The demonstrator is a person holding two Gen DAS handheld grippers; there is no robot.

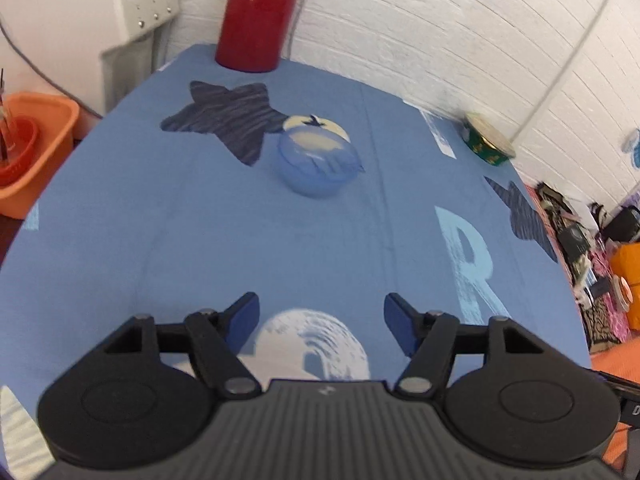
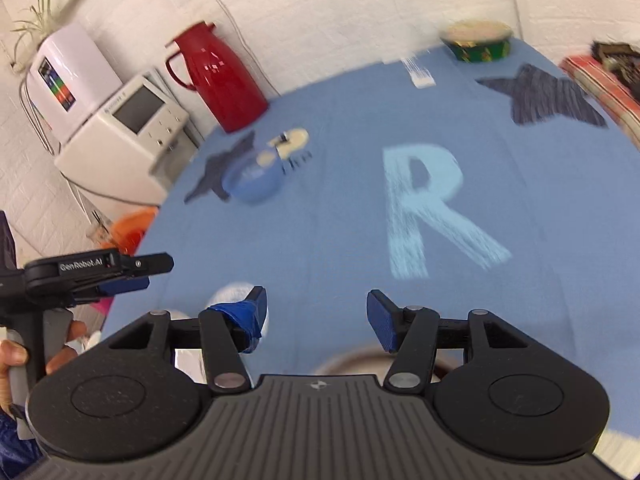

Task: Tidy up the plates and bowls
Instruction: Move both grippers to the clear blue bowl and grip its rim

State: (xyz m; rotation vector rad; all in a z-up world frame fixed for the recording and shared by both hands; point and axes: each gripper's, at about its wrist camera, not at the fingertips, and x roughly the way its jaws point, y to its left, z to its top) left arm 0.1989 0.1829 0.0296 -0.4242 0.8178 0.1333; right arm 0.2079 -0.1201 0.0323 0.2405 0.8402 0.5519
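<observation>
A blue bowl (image 1: 318,164) sits mid-table beside a dark star print, with a small cream dish (image 1: 316,126) just behind it. The right wrist view shows the same blue bowl (image 2: 254,178) and cream dish (image 2: 290,140), blurred. A green patterned bowl (image 1: 488,140) stands at the far right edge of the table, also seen as the green bowl (image 2: 478,44). My left gripper (image 1: 322,322) is open over the cloth, well short of the blue bowl. My right gripper (image 2: 316,314) is open too, nothing between its fingers. A brown-rimmed dish (image 2: 352,362) peeks out under it.
A blue printed tablecloth (image 1: 200,220) covers the table. A red jug (image 1: 258,12) stands at the back edge. An orange basin (image 1: 32,152) sits off the left side, a white appliance (image 2: 128,140) behind. A hand (image 2: 16,364) holds the left gripper's handle (image 2: 100,272).
</observation>
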